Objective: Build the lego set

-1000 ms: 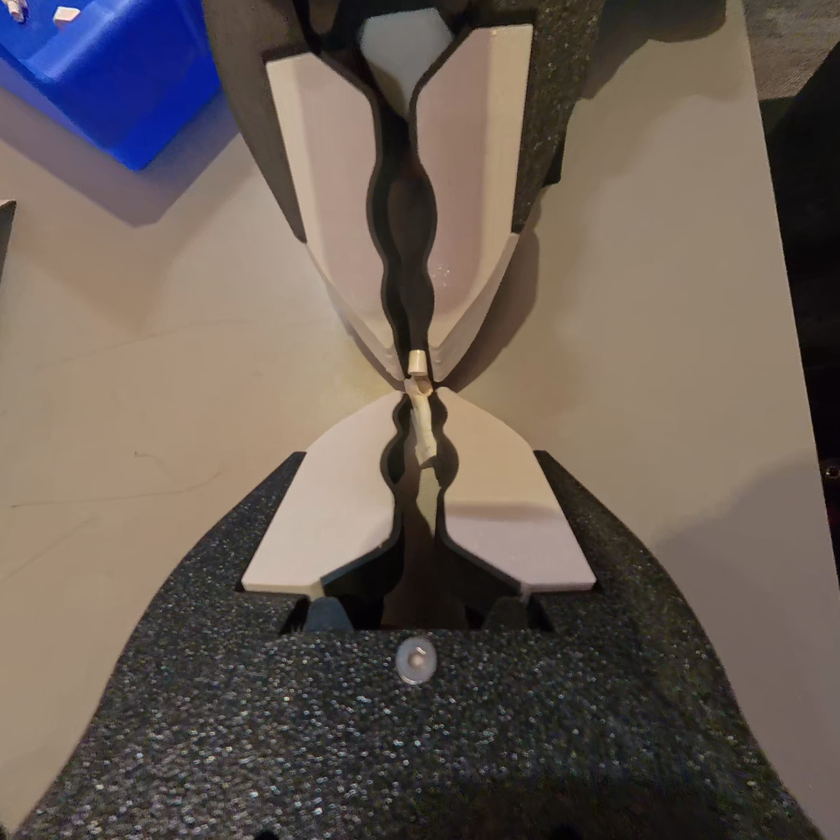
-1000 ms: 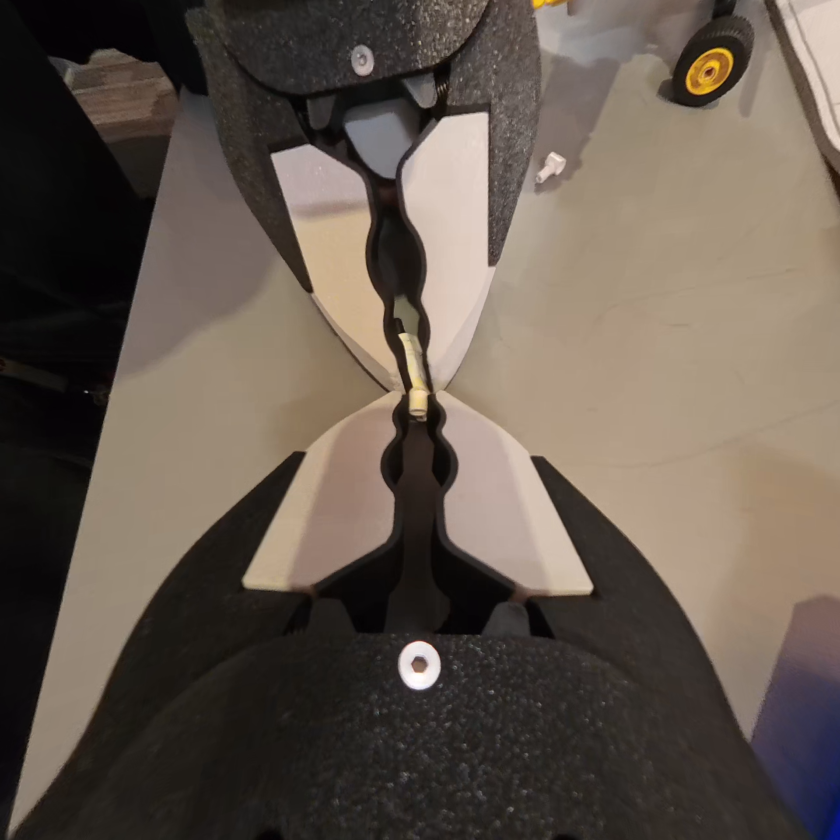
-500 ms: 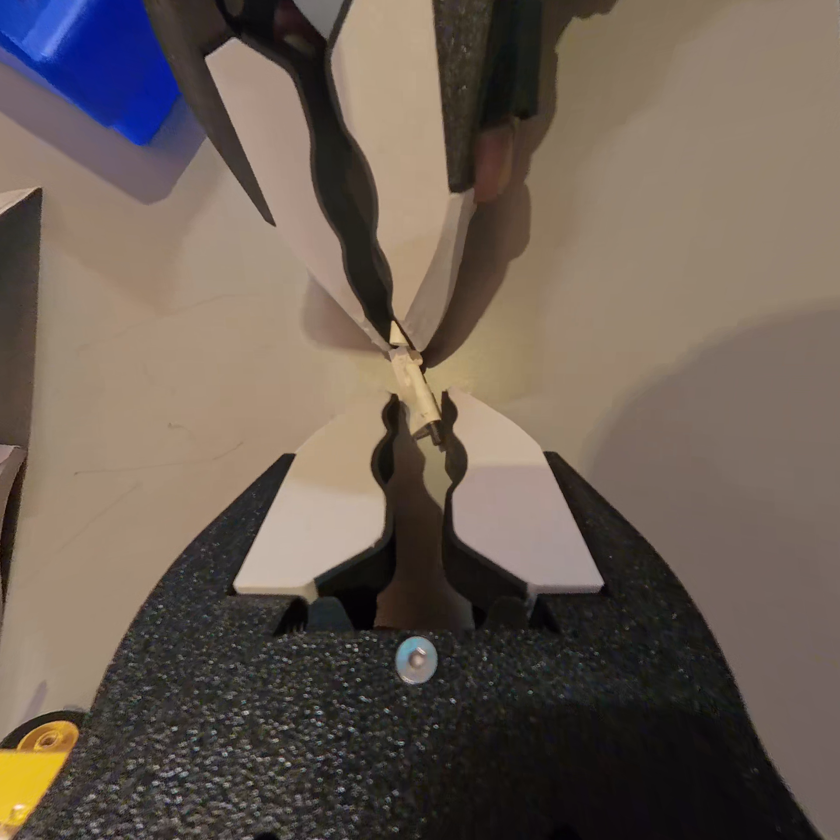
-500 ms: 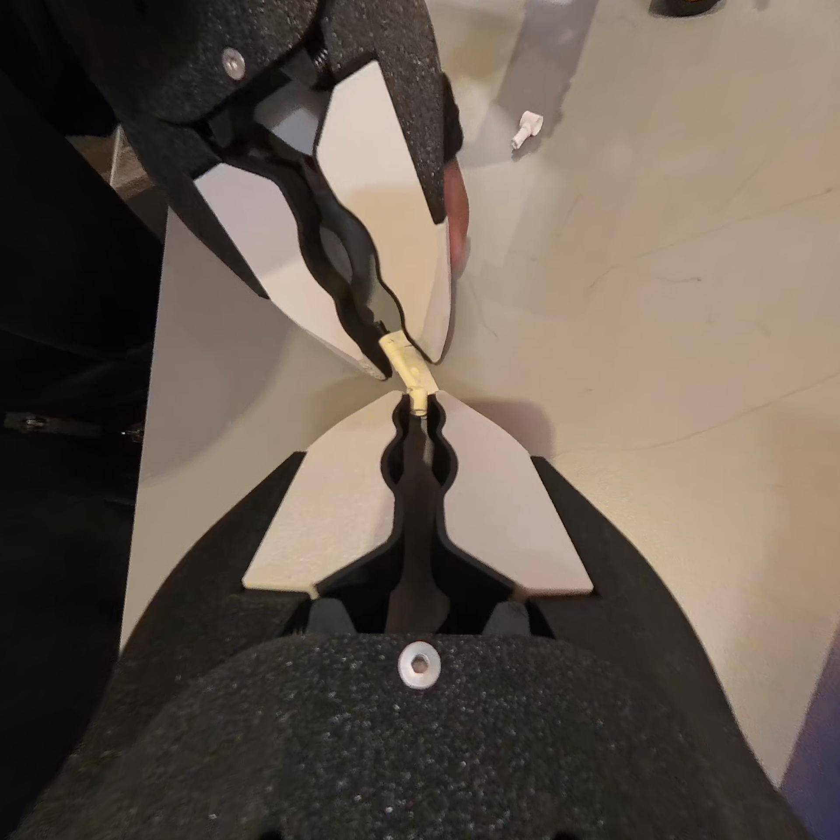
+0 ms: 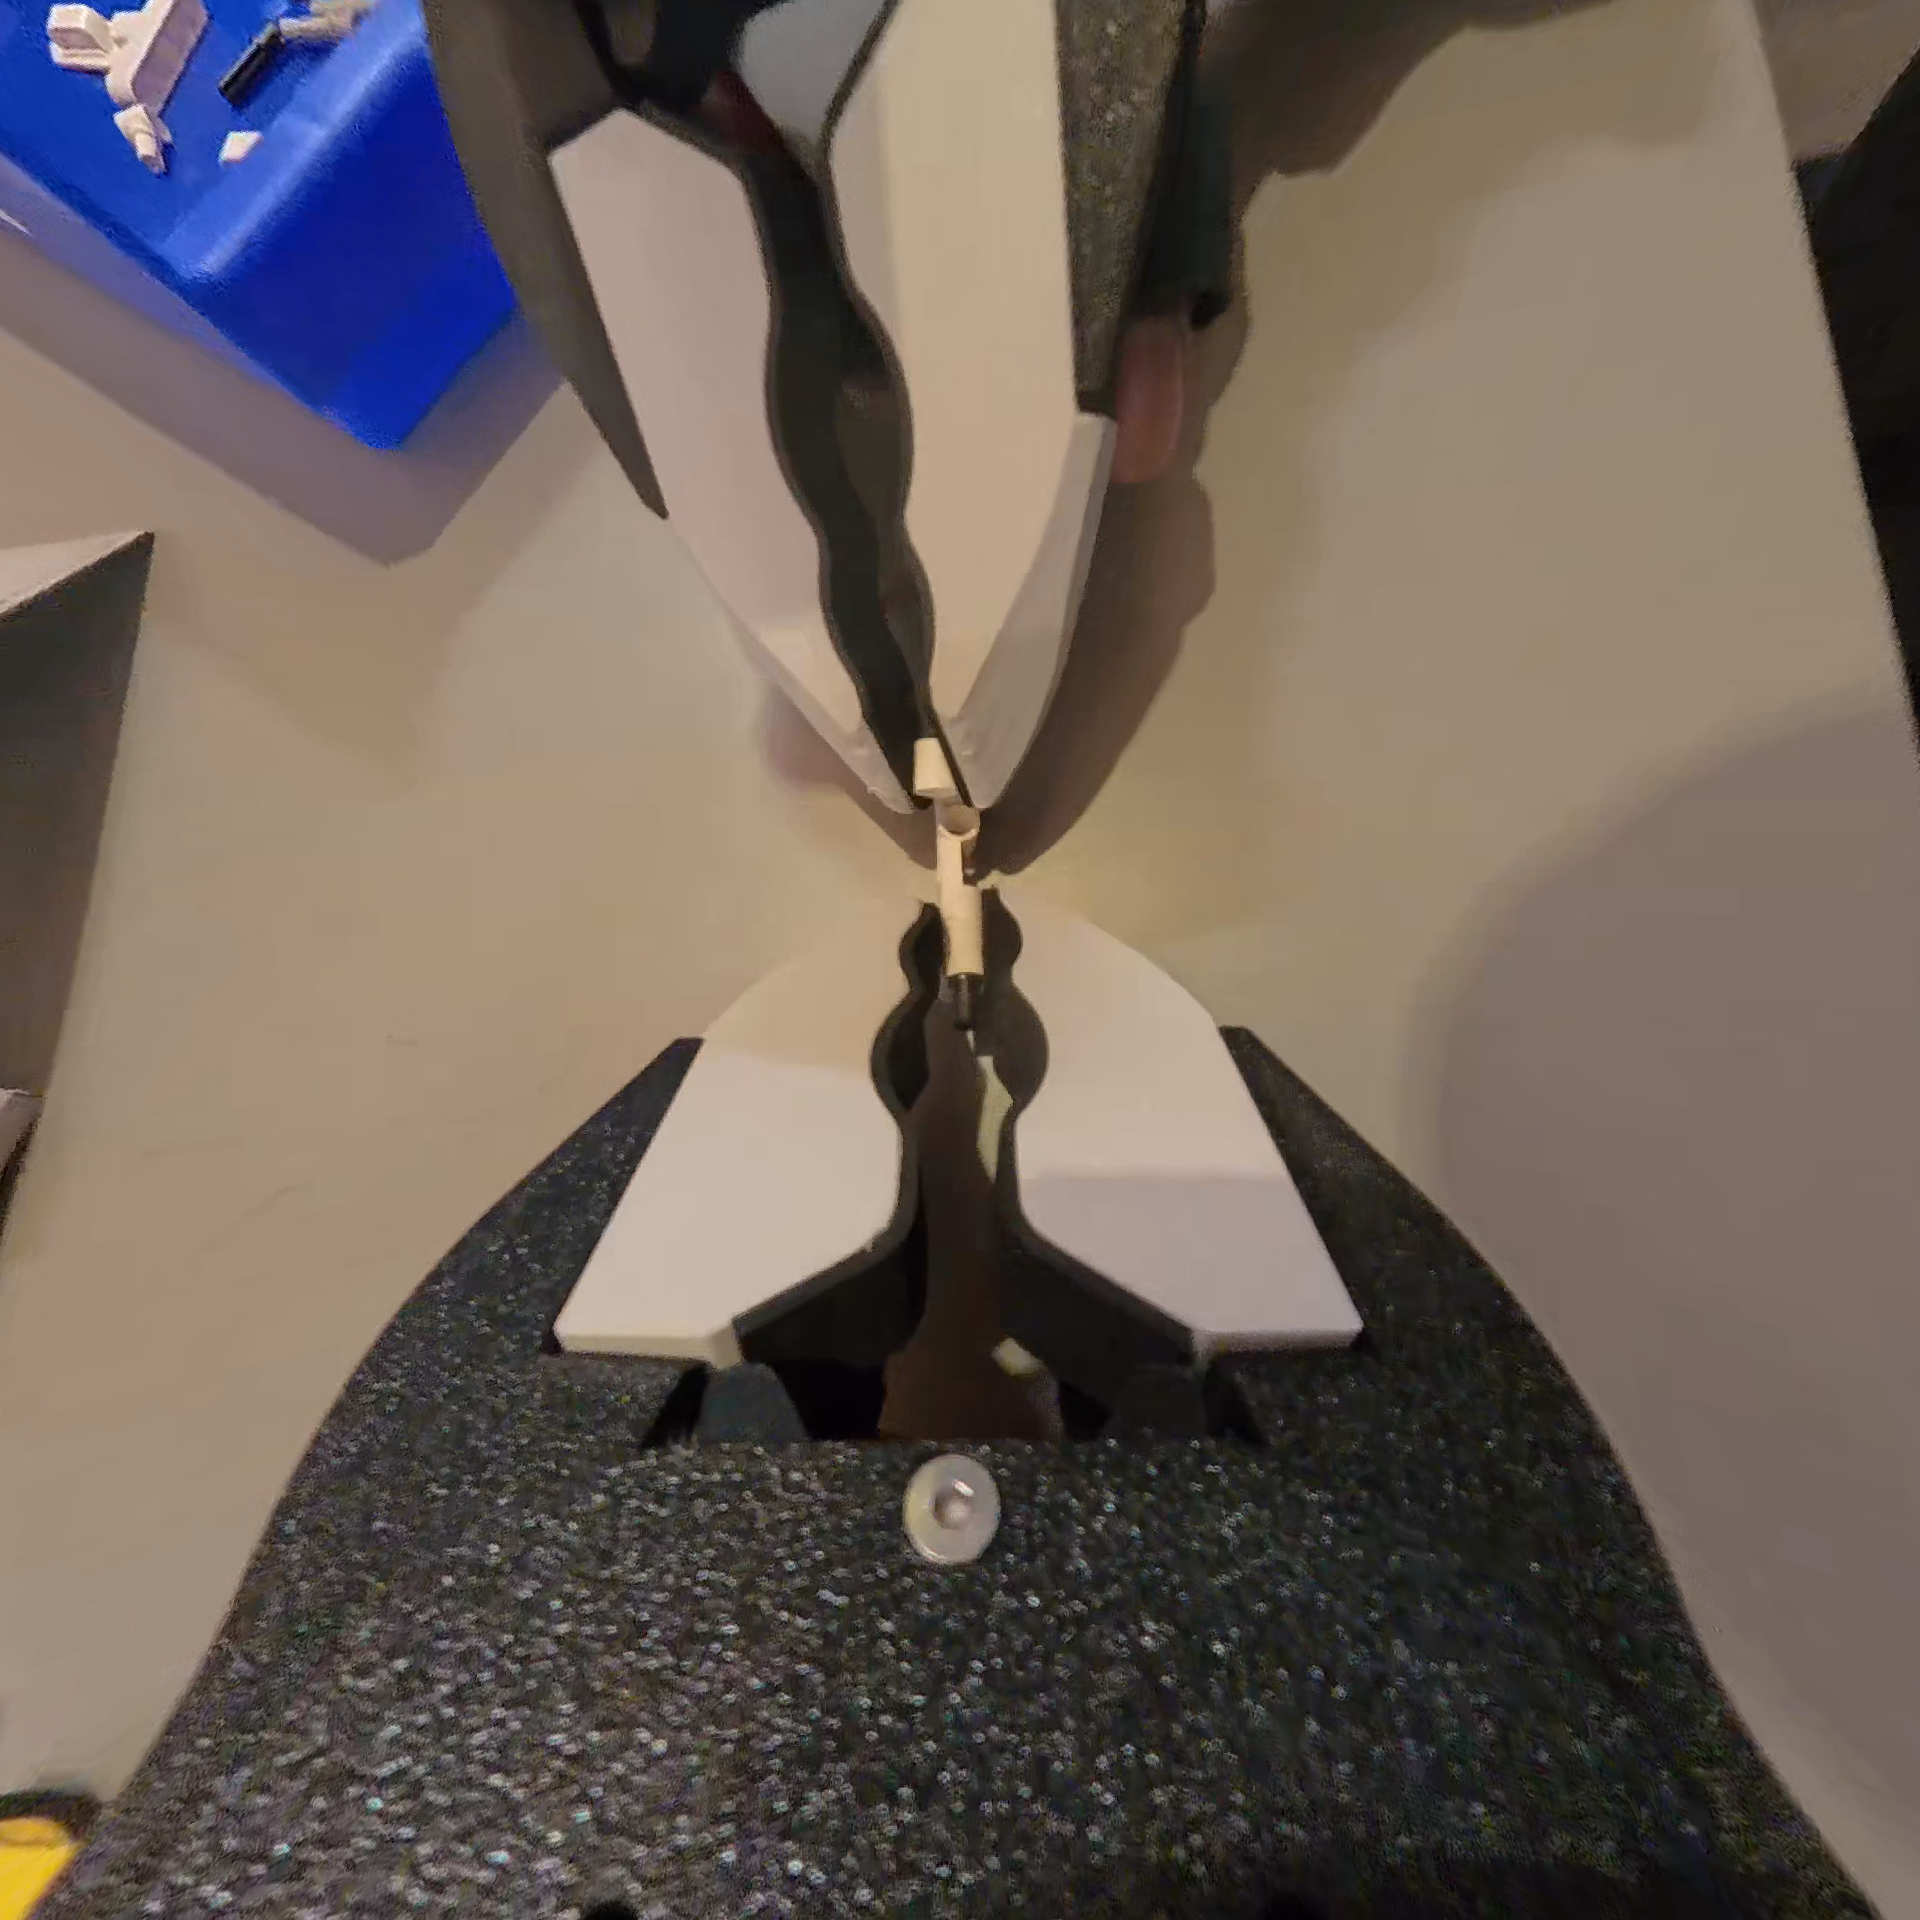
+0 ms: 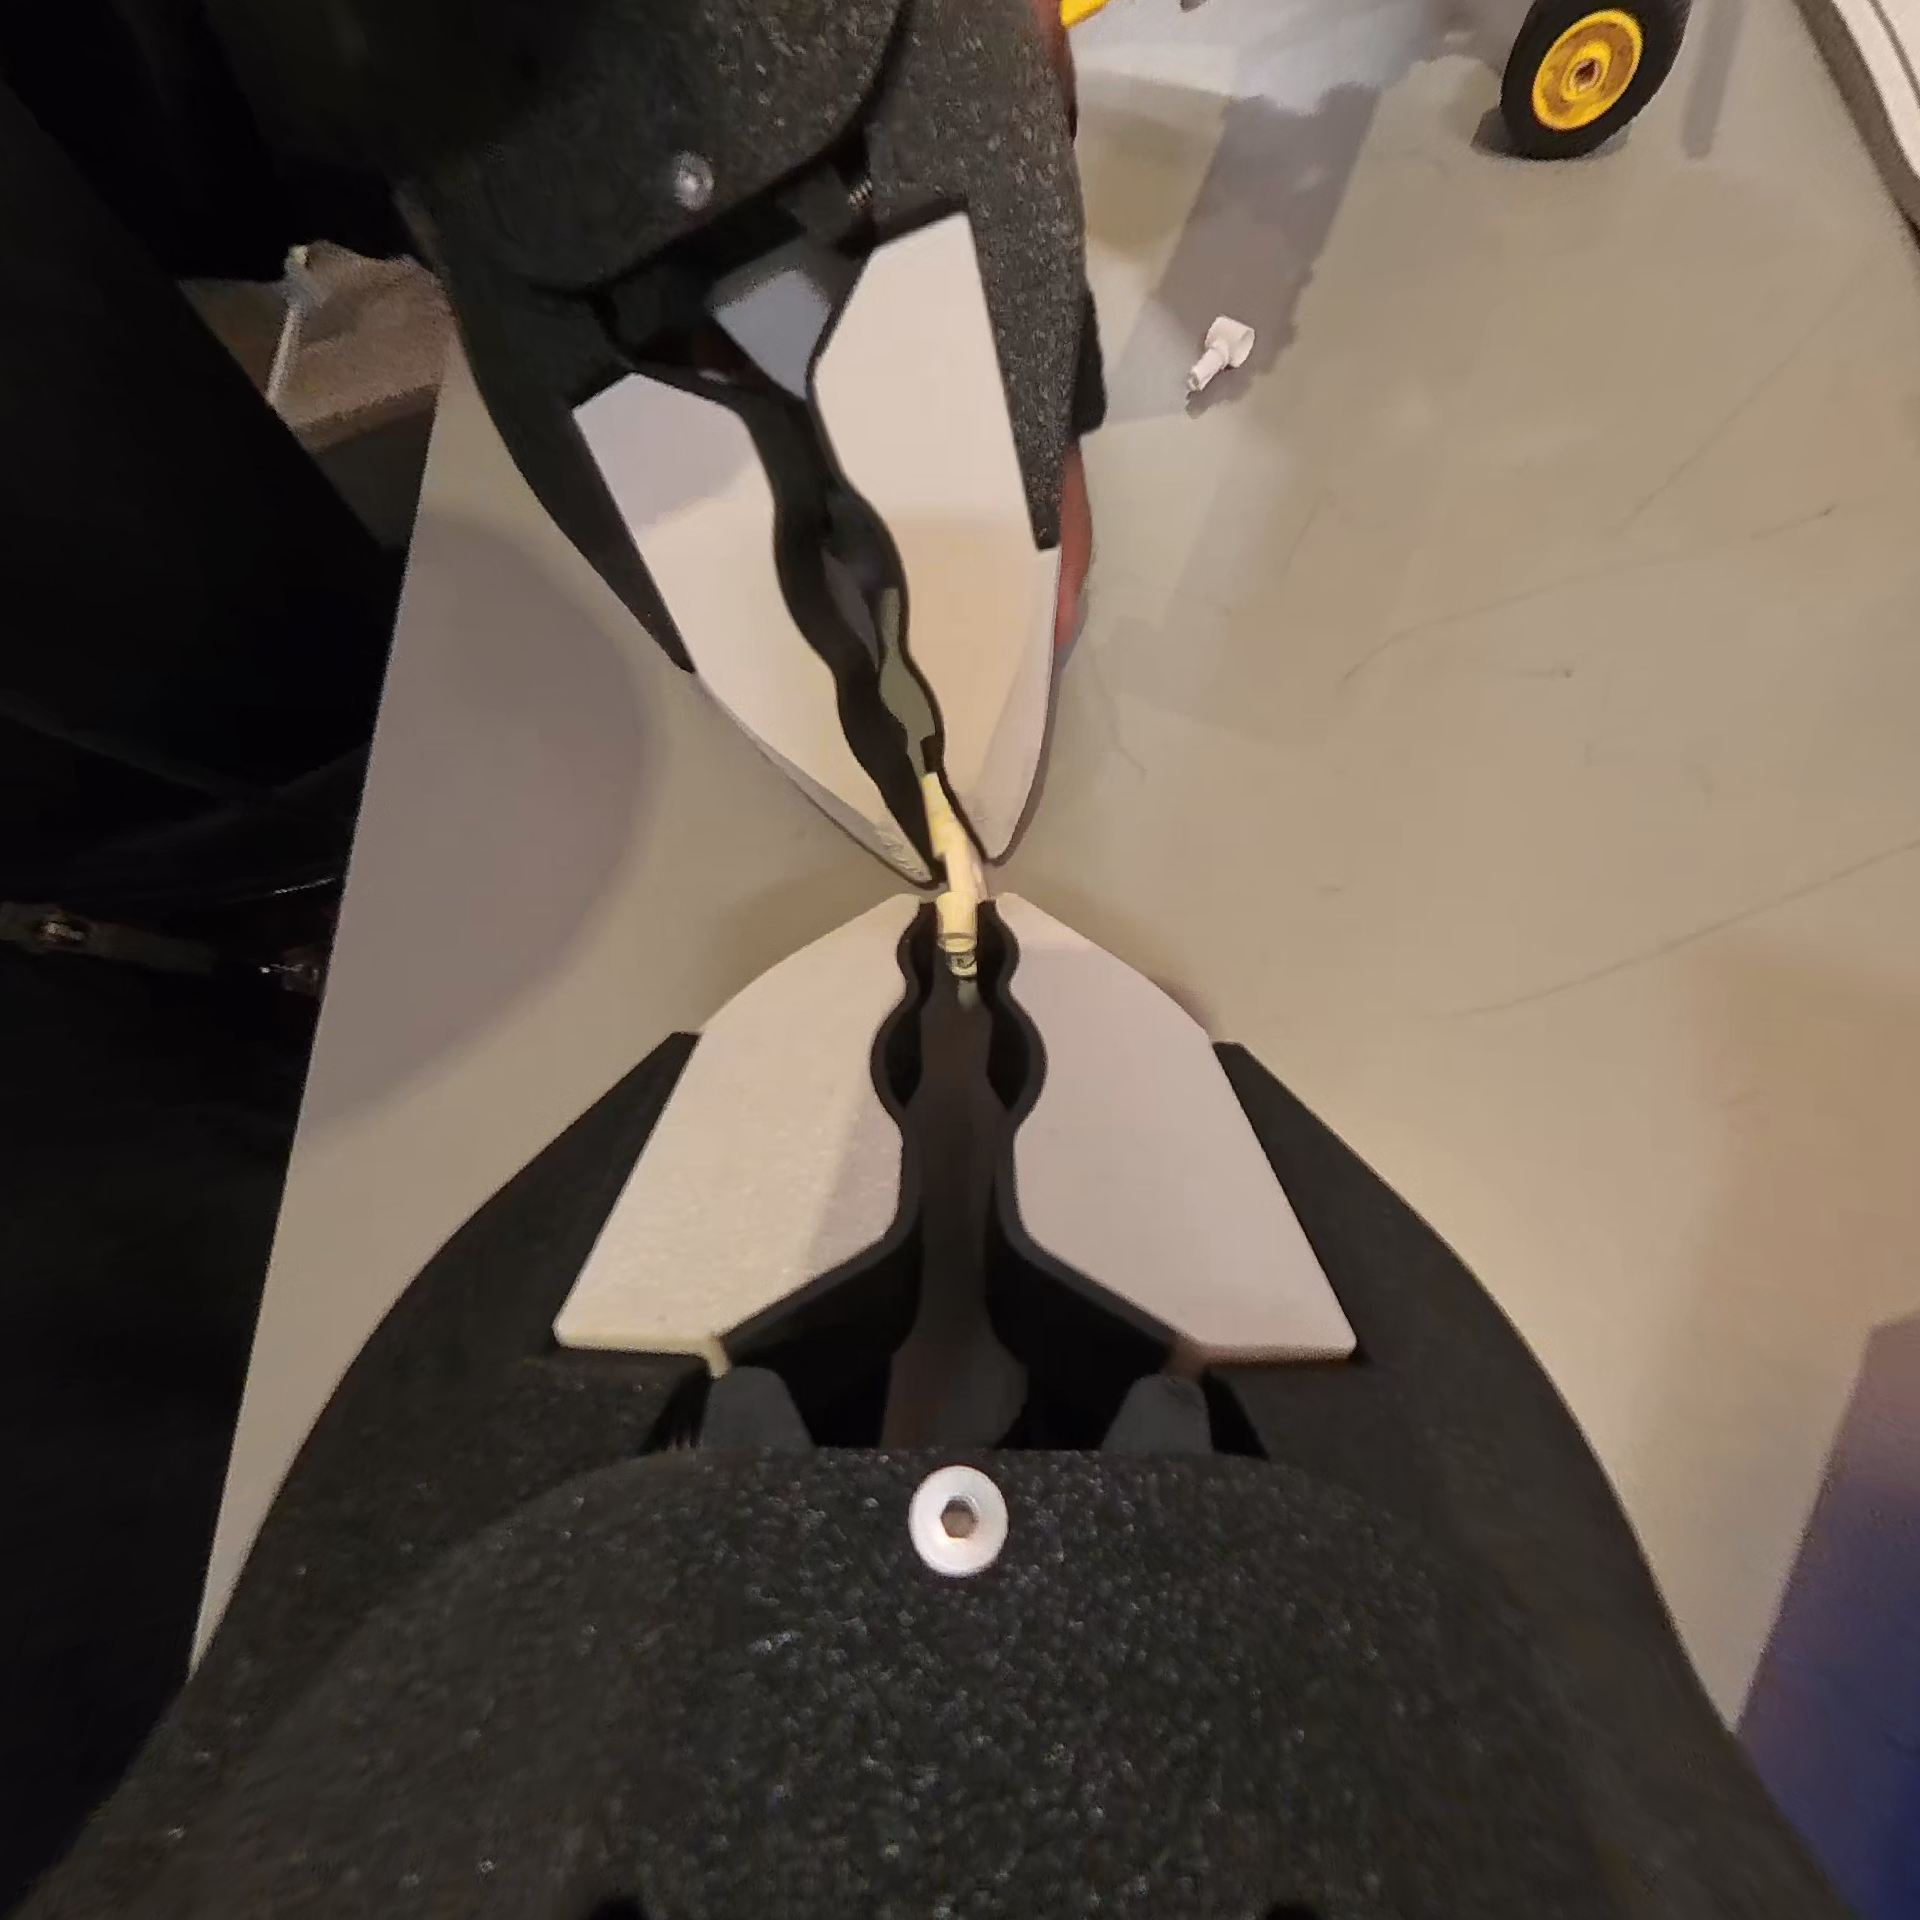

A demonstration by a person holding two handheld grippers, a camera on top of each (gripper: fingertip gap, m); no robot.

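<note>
Showing only rightward: yellow wheel [image 6: 1579, 73]; leftward, blue bin [image 5: 239, 208].

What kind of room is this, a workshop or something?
Probably a hobby or assembly workbench: a plain pale tabletop, a blue bin of small white plastic parts, a yellow toy wheel, and two claws pinching a small cream peg between them.
</note>
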